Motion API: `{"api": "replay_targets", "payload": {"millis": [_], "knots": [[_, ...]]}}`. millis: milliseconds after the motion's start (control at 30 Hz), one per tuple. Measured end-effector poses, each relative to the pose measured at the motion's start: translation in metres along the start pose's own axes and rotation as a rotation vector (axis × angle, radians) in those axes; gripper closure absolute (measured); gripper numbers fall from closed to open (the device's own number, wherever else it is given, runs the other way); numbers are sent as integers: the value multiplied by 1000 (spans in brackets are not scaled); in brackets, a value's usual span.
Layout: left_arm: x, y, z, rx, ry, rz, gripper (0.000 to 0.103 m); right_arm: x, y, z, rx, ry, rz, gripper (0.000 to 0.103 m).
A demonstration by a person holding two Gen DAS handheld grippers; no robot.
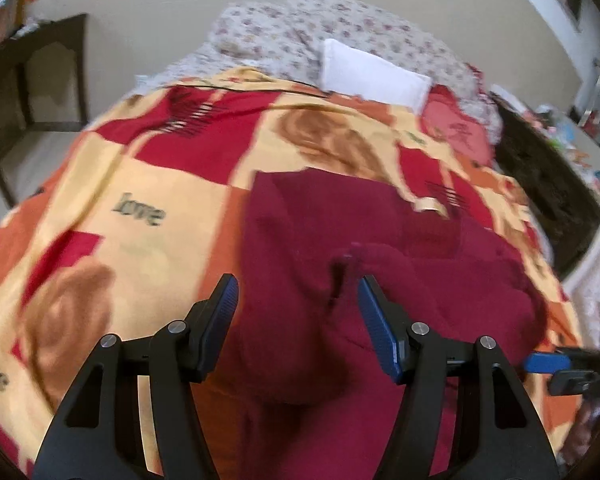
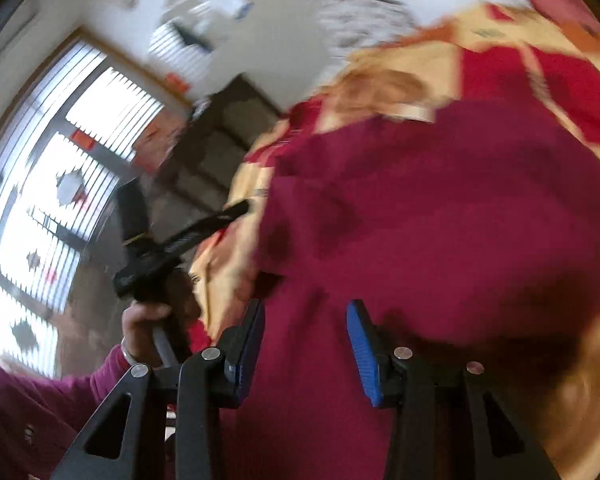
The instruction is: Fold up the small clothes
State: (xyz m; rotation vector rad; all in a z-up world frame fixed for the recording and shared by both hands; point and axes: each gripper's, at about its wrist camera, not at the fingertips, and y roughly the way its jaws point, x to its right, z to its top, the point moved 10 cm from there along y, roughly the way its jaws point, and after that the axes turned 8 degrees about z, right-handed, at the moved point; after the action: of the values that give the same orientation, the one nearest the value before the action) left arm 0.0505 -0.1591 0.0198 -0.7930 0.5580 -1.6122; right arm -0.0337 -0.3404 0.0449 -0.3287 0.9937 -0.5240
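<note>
A dark red small garment (image 1: pixel 340 248) lies spread on the red, yellow and orange bedspread (image 1: pixel 140 160), with a pale label (image 1: pixel 430 205) at its far edge. My left gripper (image 1: pixel 298 292) is open just above the garment's middle, over a raised fold, holding nothing. In the right wrist view the same garment (image 2: pixel 440 208) fills the frame. My right gripper (image 2: pixel 306 316) is open over its near part, with cloth between the blue pads; both views are blurred. The right gripper's blue fingertips (image 1: pixel 548 362) show at the right edge of the left wrist view.
A white folded cloth (image 1: pixel 370 74) and flowered pillows (image 1: pixel 284 28) lie at the bed's far end. A dark wooden chair (image 1: pixel 32 92) stands left of the bed, a dark cabinet (image 1: pixel 548 184) to the right. A hand (image 2: pixel 142 332) holds the left gripper's handle before a barred window (image 2: pixel 48 216).
</note>
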Motion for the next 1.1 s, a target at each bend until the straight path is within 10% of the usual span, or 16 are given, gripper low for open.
{"api": "replay_targets", "payload": {"millis": [300, 667, 967, 1067, 1100], "knots": [[21, 36, -4, -30, 119, -31, 38, 29, 4, -42, -49, 78, -29, 62], [56, 37, -11, -132, 143, -251, 38, 55, -45, -55, 73, 205, -16, 62], [77, 62, -24, -183, 146, -232, 38, 60, -48, -54, 122, 234, -12, 62], [80, 63, -33, -206, 179, -215, 90, 68, -52, -52, 147, 243, -24, 62], [79, 60, -34, -218, 164, -215, 92, 68, -52, -52, 152, 240, -26, 62]]}}
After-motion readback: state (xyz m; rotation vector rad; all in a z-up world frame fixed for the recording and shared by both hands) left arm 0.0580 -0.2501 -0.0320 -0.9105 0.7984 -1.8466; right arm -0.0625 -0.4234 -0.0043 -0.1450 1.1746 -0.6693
